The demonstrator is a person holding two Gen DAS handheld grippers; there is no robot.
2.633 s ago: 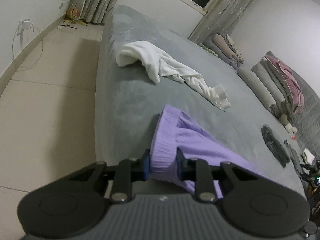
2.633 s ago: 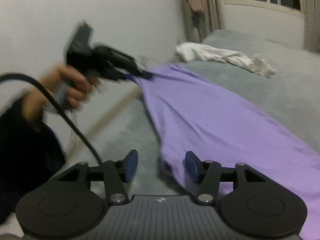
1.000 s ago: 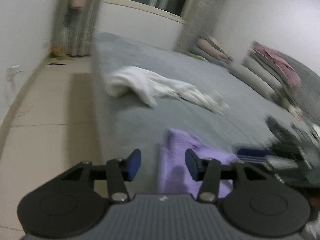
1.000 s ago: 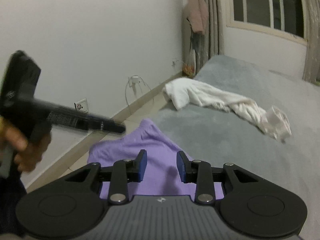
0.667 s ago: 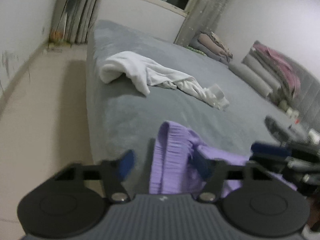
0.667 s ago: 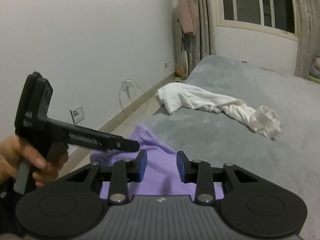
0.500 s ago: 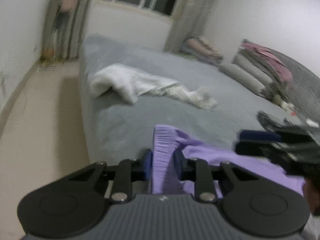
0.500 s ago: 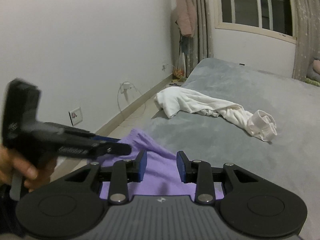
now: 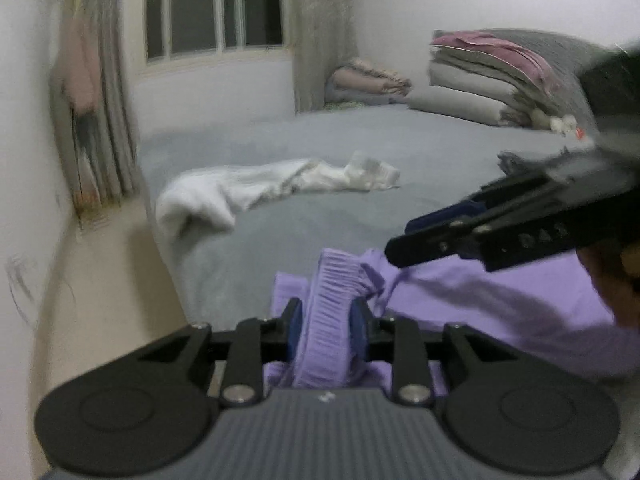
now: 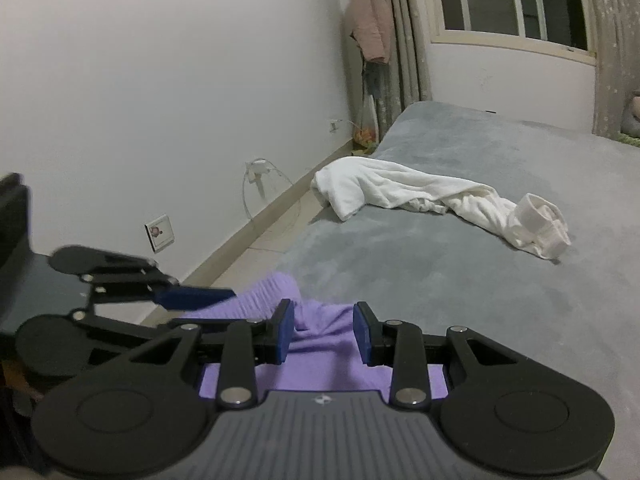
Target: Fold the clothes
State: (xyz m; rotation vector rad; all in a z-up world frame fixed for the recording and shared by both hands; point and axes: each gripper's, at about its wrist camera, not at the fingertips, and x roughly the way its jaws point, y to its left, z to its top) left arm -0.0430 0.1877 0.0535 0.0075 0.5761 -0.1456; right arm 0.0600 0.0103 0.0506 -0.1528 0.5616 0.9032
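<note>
Purple garment (image 9: pixel 472 296) lies at the near edge of the grey bed (image 9: pixel 400 148), its ribbed waistband (image 9: pixel 332 312) pinched upright by the clamped left gripper (image 9: pixel 326 326). The right gripper (image 10: pixel 324 330) points low over the same cloth just beside the left one, its 2 pads apart with purple fabric between them, untouched. White clothing (image 10: pixel 432 196) lies crumpled farther up the bed; folded bedding (image 9: pixel 484 80) is stacked beyond, a window (image 9: pixel 216 4) behind.
</note>
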